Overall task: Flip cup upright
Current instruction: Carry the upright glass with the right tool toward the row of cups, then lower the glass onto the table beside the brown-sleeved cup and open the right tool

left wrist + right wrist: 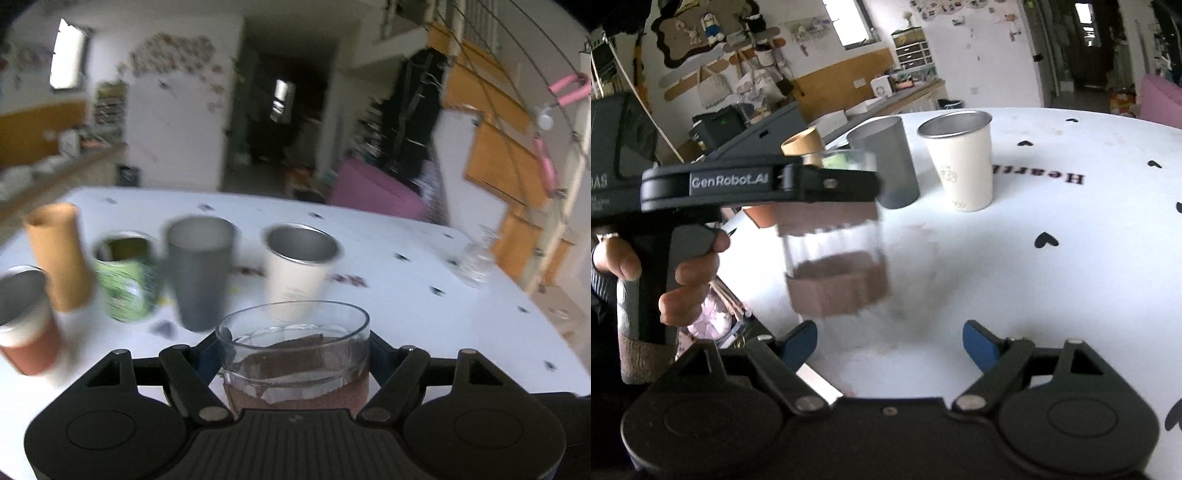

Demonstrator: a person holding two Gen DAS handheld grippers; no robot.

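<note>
The left gripper (295, 354) is closest in the left view, at 6 o'clock. Its two fingers squeeze the glass (295, 354) from both sides. The glass is clear, with a brown band low down, and its mouth faces up. In the right view the glass (836, 236) hangs in the air above the white table (1052, 295), a bit blurry, with a hand (665, 273) on the gripper's handle at 9 o'clock.

The right gripper (890, 343) is wide open and holds nothing. Its blue fingertips (979, 345) sit apart over the bare table at 6 o'clock.

Five other cups stand in a row past the glass. From 9 o'clock toward 12 they are a red-and-white cup (26, 325), a tall tan cup (61, 258), a green cup (127, 275), a grey cup (201, 273) and a white cup (297, 273). All five have their mouths up.

One more clear glass (476, 264) stands alone at 2 o'clock, near the table's right edge.

The table is bare from 1 to 4 o'clock, with only small black hearts (1046, 240) printed on it. The far edge curves round behind the cups.
</note>
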